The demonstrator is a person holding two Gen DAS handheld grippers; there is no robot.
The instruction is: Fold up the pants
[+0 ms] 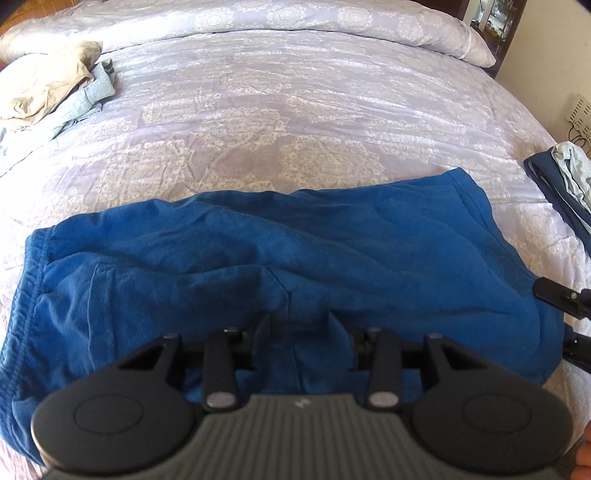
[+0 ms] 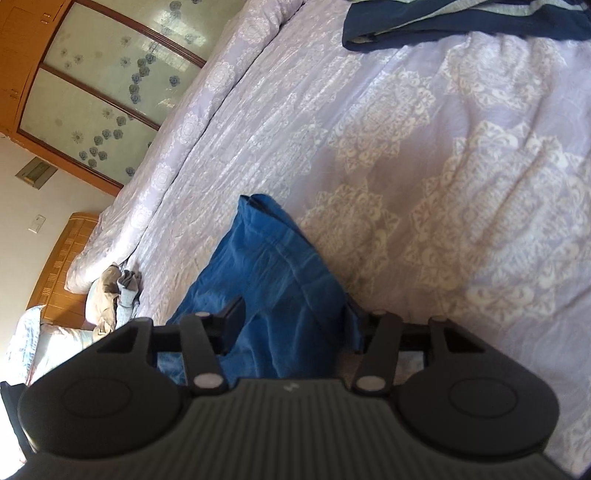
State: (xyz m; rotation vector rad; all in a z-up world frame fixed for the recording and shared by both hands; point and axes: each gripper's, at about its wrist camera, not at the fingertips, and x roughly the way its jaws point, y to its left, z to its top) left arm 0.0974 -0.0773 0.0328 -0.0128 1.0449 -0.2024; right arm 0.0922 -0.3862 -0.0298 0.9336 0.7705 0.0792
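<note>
Blue pants [image 1: 258, 254] lie folded lengthwise across the lilac patterned bedspread [image 1: 295, 110], waistband at the left. My left gripper [image 1: 299, 325] sits at their near edge, its fingers [image 1: 264, 332] pinching a ridge of blue cloth. In the right wrist view the pants [image 2: 273, 266] run away from the camera, and my right gripper [image 2: 291, 325] has its fingers [image 2: 232, 321] on either side of the blue cloth at the leg end. The right gripper's fingers also show at the right edge of the left wrist view [image 1: 554, 291].
A heap of beige and pale grey clothes [image 1: 55, 88] lies at the far left of the bed. Folded dark blue and light garments [image 1: 565, 177] lie at the right edge. A rolled quilt [image 1: 332, 22] runs along the back. A wooden wardrobe [image 2: 92, 85] stands beyond the bed.
</note>
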